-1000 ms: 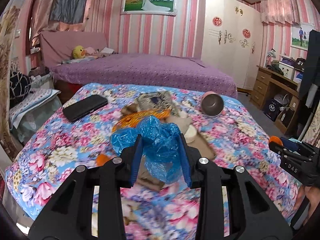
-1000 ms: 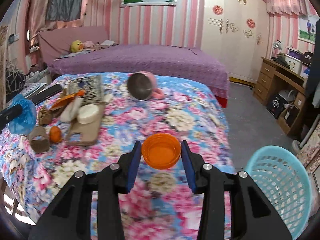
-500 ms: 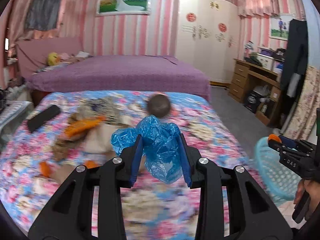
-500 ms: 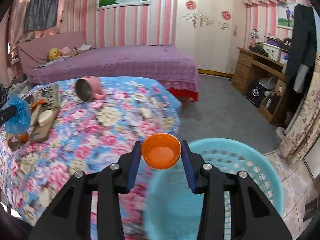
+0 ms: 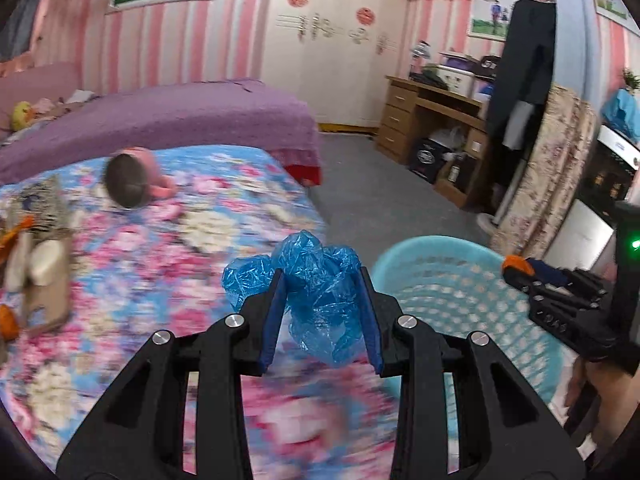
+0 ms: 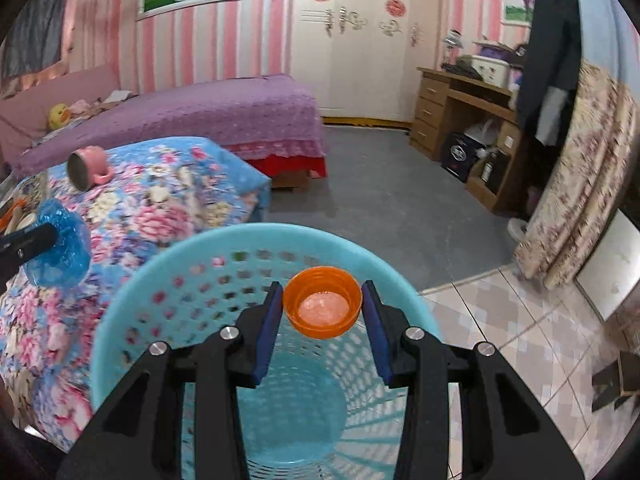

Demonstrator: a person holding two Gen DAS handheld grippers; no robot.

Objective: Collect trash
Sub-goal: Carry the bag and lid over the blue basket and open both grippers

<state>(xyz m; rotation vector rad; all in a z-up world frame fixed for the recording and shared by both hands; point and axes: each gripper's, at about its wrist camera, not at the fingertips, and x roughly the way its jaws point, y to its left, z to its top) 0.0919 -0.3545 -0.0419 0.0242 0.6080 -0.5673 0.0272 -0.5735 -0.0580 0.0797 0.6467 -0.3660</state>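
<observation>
Above the basket, right tool clamped on an orange cap, open side facing the camera, blue pads pressing its rim on both sides. Basket light blue, perforated, standing on the floor just beside the floral bed; nothing seen inside it.

Over the bed's edge, left tool gripping a crumpled blue bag, plastic bulging past the pads above and to the left. Same bag seen at the left edge of the right wrist view, near the basket rim but not over it. Basket to the right of the left tool; right tool beyond it, a hand underneath.

Further back on the bed: pink mug on its side, mouth toward the camera; a blurred heap of scraps at the left edge, too smeared to tell apart. Purple bed behind, wooden desk along the right wall.
</observation>
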